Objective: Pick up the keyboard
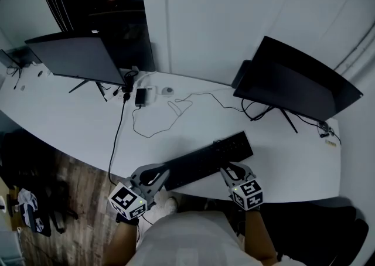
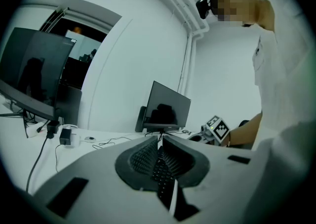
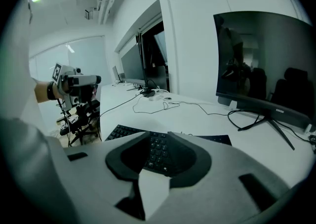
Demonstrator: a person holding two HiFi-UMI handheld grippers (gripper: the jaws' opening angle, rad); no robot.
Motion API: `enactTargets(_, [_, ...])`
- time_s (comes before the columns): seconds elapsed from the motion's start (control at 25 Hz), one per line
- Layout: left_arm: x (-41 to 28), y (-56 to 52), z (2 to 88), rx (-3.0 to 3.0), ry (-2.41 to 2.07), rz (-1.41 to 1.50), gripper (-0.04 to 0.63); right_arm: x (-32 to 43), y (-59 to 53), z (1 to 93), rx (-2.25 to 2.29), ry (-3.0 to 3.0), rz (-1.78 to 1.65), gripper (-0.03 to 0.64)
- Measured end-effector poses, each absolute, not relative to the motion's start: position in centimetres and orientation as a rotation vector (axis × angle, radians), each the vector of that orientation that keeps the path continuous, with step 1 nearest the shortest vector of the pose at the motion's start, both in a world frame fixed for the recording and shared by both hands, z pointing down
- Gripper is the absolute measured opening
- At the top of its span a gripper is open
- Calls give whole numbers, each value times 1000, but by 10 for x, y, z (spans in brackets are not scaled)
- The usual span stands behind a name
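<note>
The black keyboard lies slantwise on the white desk, close to its front edge. My left gripper is at the keyboard's left end, with its jaws shut. In the left gripper view the closed pads meet at their tips, and keys of the keyboard show below them. I cannot tell whether the pads touch the keyboard. My right gripper hangs over the keyboard's right part with its jaws open. In the right gripper view, keys of the keyboard show between the parted jaws of that gripper, and the pads are not pressing on anything.
Two dark monitors stand at the back, one to the left and one to the right. A power adapter and loose cables lie behind the keyboard. The desk's front edge runs just under both grippers. Clutter sits on the floor.
</note>
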State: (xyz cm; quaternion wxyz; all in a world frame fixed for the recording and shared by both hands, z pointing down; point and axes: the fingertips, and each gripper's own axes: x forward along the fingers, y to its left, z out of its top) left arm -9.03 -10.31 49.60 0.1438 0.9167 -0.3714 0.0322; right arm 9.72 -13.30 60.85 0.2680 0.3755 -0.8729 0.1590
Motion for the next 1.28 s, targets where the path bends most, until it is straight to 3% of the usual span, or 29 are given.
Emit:
enactTargets(0.72, [-24, -144, 554, 2634, -920, 283, 28, 112, -205, 697, 900, -2088, 453, 198])
enactTargets(1.28, [6, -167, 585, 2587, -807, 457, 28, 108, -221, 730, 882, -2001, 563, 172])
